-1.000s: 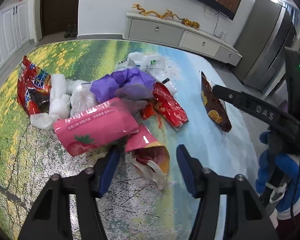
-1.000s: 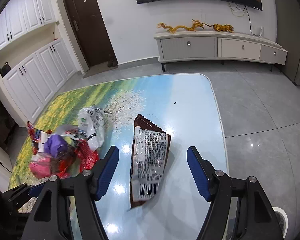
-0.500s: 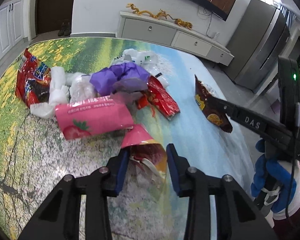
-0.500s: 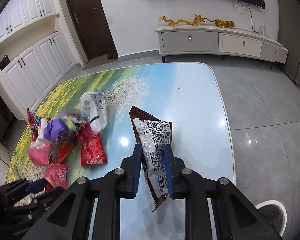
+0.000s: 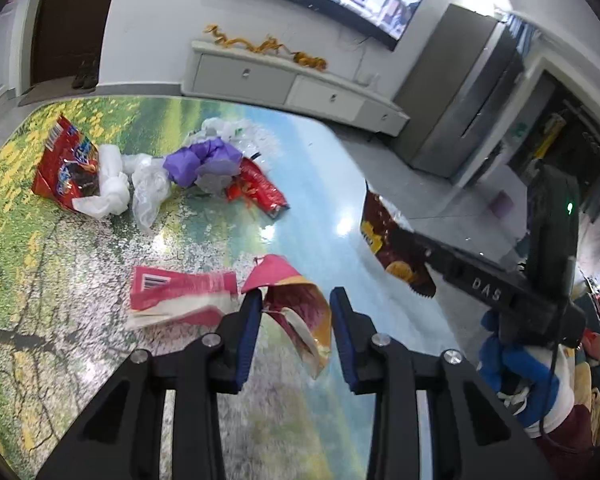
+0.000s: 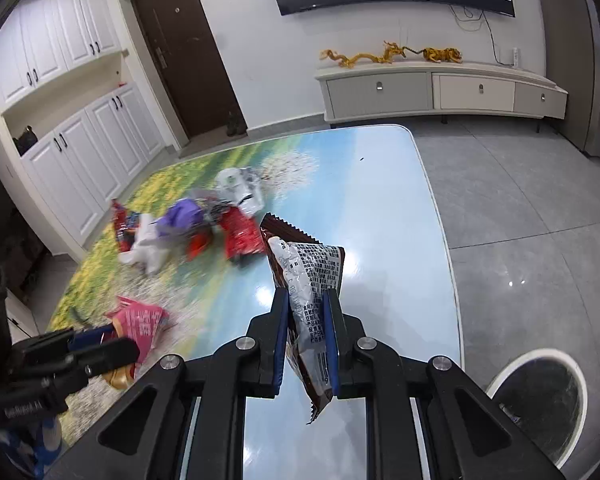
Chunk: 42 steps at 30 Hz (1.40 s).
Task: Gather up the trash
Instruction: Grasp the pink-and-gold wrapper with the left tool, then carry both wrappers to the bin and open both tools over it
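My left gripper (image 5: pixel 294 300) is shut on a pink and orange snack wrapper (image 5: pixel 300 314) and holds it above the table. A flat pink wrapper (image 5: pixel 180 294) lies just left of it. My right gripper (image 6: pixel 306 304) is shut on a dark brown snack bag (image 6: pixel 306 276) with a white printed back, lifted off the table; the bag also shows in the left wrist view (image 5: pixel 388 240). A pile of trash lies further back: a purple bag (image 5: pixel 204 162), a red wrapper (image 5: pixel 260 190), white plastic (image 5: pixel 148 188) and a red snack bag (image 5: pixel 66 168).
The table (image 6: pixel 380 184) has a landscape print and a rounded right edge. A round white-rimmed bin (image 6: pixel 540 400) stands on the floor at the lower right. A TV cabinet (image 6: pixel 440 92) and white cupboards (image 6: pixel 80 140) line the walls.
Both grippers closed on their wrappers and lifted them. The left gripper pulled back with its wrapper, and the flat pink wrapper now lies apart from the pile.
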Each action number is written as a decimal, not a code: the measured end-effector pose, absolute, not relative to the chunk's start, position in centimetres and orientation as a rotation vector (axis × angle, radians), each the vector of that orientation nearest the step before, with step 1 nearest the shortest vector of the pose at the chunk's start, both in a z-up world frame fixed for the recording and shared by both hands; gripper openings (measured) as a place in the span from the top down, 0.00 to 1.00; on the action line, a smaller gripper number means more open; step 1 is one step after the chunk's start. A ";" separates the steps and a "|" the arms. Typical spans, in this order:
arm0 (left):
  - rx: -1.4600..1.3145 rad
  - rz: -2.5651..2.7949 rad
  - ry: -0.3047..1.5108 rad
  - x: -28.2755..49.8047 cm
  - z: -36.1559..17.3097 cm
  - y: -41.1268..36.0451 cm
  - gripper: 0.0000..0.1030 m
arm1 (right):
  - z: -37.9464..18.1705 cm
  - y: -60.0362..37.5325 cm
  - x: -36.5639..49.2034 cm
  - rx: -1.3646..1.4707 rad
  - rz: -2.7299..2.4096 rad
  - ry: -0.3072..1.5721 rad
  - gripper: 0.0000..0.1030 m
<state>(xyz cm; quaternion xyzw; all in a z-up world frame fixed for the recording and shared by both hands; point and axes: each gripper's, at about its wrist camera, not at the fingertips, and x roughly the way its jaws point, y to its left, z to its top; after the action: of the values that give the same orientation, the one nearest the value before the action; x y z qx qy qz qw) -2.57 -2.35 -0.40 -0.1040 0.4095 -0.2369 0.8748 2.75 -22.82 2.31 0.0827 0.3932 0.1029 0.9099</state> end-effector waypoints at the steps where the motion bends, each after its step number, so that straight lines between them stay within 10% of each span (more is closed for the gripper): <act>1: -0.216 -0.501 0.847 -3.0 -0.1 -2.2 0.68 | 2.4 -22.8 2.3 0.173 0.214 0.806 0.84; 17: -0.128 -0.573 0.778 -5.0 3.7 -4.9 0.68 | 5.6 -24.1 -4.1 0.213 0.195 0.680 0.84; 42: 0.160 -0.936 1.078 -0.3 -2.9 -35.3 0.68 | -5.7 -47.1 -9.2 0.546 -0.253 0.810 0.83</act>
<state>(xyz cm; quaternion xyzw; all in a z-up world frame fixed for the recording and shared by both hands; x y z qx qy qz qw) -0.31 -35.34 -2.89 0.0735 0.4937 -0.4286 0.7531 -9.19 -47.13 -5.72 0.2615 0.3878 -0.1213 0.8755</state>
